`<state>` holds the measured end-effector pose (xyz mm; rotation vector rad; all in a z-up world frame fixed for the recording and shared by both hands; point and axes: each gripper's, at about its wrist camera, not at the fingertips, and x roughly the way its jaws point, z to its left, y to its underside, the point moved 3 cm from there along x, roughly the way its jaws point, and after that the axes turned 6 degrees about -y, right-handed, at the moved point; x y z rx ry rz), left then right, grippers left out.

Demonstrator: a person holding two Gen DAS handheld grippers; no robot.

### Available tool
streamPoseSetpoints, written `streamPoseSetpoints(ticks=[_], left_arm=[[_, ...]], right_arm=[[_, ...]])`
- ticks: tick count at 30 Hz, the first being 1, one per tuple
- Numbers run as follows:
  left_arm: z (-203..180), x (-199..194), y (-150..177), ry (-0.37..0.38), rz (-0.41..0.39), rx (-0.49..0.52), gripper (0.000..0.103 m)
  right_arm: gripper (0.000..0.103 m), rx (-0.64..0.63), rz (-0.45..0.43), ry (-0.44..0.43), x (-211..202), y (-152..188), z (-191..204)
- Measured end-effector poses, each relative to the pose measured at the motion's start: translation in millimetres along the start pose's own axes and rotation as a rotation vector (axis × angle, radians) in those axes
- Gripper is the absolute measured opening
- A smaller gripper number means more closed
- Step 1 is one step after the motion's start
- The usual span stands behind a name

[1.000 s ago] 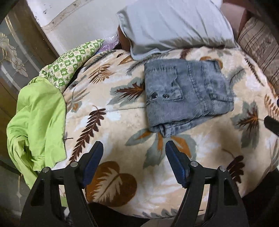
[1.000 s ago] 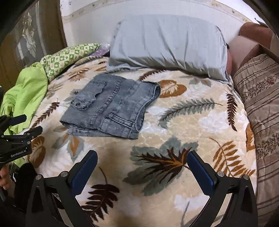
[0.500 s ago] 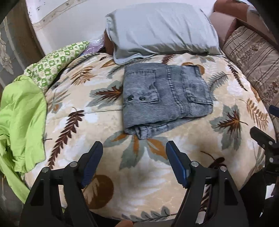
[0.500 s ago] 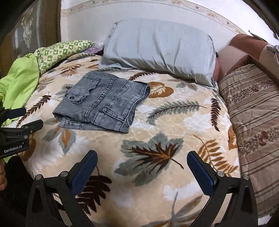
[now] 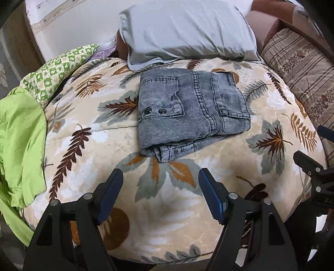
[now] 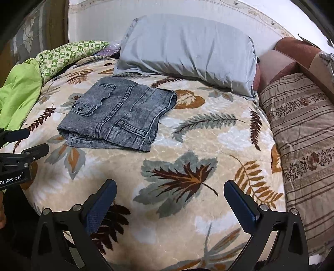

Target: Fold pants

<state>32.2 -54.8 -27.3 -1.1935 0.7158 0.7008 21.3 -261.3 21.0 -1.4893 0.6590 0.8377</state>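
A bed fills both views, covered by a plush cream blanket [image 5: 208,218] printed with brown, grey and orange leaves, its pile soft and slightly glossy. A white headboard [image 6: 146,8] with a thin ornamental border runs behind it.

No boxes or baskets show; everything lies loose on the bed. The folded pants [image 5: 192,112], grey washed denim with dark stitched seams, a flap pocket and two dark snaps, sit as a compact, roughly square bundle on the blanket just in front of a pale grey pillow [image 5: 187,29]. Their far edge nearly meets the pillow's loose hem. At the left edge lie a bright green smooth cloth [image 5: 20,141] and a green-and-white checked cloth [image 5: 58,70]. A striped brown cushion [image 6: 302,135] with flower bands lies along the right side.

The left gripper [image 5: 160,187] angles down over the near part of the blanket, short of the pants; its blue-padded jaws stand wide apart with nothing between them. The right gripper [image 6: 170,198] is tilted down likewise, further right over a large leaf motif, jaws spread and empty. Each gripper's black tip shows at the edge of the other's view.
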Motion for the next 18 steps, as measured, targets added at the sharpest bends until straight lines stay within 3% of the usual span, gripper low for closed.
streamPoseSetpoints(ticks=[6,18], left_arm=[[-6,-9,-8,0.001,-0.047,0.014,0.075],[-5,-5,-10,-0.026,-0.034,0.027,0.075]], right_arm=[[0.103,0.022,0.022,-0.01,8,4,-5],[0.103,0.032,0.043,0.019,14,7,-16]])
